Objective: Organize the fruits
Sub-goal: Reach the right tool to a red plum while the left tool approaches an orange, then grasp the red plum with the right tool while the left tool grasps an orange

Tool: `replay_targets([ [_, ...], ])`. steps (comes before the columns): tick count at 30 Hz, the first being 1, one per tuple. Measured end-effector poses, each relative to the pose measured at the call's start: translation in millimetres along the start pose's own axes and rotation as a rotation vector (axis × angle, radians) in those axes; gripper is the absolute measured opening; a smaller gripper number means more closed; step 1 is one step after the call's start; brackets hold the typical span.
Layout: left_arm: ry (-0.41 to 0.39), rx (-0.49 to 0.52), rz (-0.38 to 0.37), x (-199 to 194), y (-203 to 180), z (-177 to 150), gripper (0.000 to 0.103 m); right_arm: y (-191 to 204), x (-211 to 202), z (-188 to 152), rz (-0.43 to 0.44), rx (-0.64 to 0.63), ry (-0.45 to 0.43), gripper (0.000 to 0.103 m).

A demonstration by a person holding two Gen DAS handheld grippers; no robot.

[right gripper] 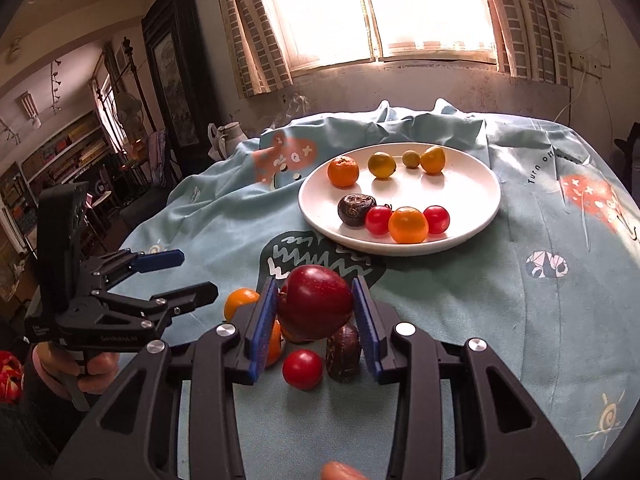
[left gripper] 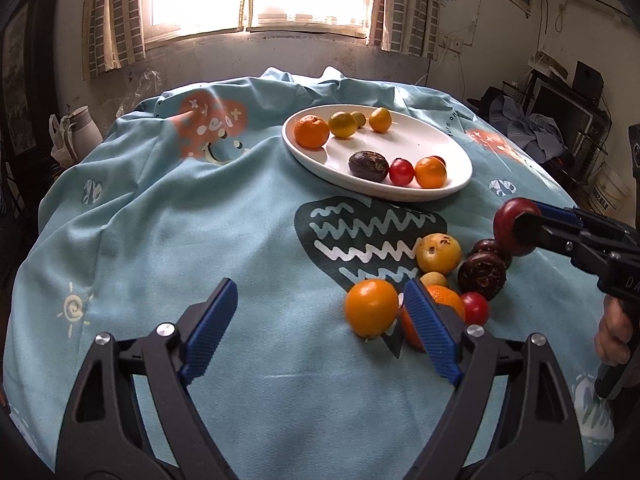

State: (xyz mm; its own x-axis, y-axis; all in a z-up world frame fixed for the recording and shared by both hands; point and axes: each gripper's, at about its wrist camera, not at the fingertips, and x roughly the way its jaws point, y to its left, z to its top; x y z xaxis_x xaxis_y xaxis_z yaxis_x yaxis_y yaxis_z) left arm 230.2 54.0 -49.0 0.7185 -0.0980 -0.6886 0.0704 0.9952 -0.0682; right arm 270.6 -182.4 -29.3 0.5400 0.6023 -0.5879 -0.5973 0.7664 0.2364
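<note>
carrying a dark red fruit (right gripper: 315, 300) clamped in the right gripper (right gripper: 316, 312) above the loose pile.
left gripper (left gripper: 316, 332) gapes empty; set it gently on the plate (right gripper: 472, 184) near the table's far edge.

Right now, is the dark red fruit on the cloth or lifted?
Lifted: the right hand-held gripper clamps the dark red fruit above the cloth.

Both of my grippers are the same build: black plastic frames with triangular cutouts, round silver screw heads at the pivots, and ribbed blue pads on the fingers. The left gripper (right gripper: 182, 276) has small white lettering along its body and a tall black block mounted on top. The right gripper (left gripper: 520, 226) shows pale letters on its pistol-style handle.
</note>
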Motion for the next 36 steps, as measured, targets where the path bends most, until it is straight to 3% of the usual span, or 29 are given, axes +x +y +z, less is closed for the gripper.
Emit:
replay_targets([
  [4, 0.051, 0.008, -0.002, 16, -2, -1, 0.058, 3, -7, 2, -0.004, -0.013, -0.025, 0.039],
  [6, 0.058, -0.011, -0.040, 20, 0, 1, 0.055, 5, -7, 2, 0.004, -0.013, -0.024, 0.039],
  [12, 0.099, -0.017, -0.126, 35, -6, 3, 0.056, 6, -8, 1, 0.008, -0.009, -0.018, 0.039],
  [16, 0.101, 0.014, -0.123, 41, -14, 4, 0.056, 6, -9, 1, 0.006, -0.005, -0.022, 0.039],
  [24, 0.166, -0.068, -0.194, 51, -7, 7, 0.056, 5, -7, 0, 0.003, -0.002, -0.010, 0.039],
  [27, 0.185, -0.091, -0.246, 51, -6, 8, 0.050, 6, -5, 0, -0.001, 0.000, -0.010, 0.039],
  [31, 0.222, -0.129, -0.218, 61, -7, 9, 0.048, 6, -1, -2, 0.000, 0.001, 0.007, 0.039],
  [36, 0.195, -0.066, -0.191, 39, -10, -4, 0.045, 6, -4, -1, -0.009, -0.009, 0.002, 0.039],
])
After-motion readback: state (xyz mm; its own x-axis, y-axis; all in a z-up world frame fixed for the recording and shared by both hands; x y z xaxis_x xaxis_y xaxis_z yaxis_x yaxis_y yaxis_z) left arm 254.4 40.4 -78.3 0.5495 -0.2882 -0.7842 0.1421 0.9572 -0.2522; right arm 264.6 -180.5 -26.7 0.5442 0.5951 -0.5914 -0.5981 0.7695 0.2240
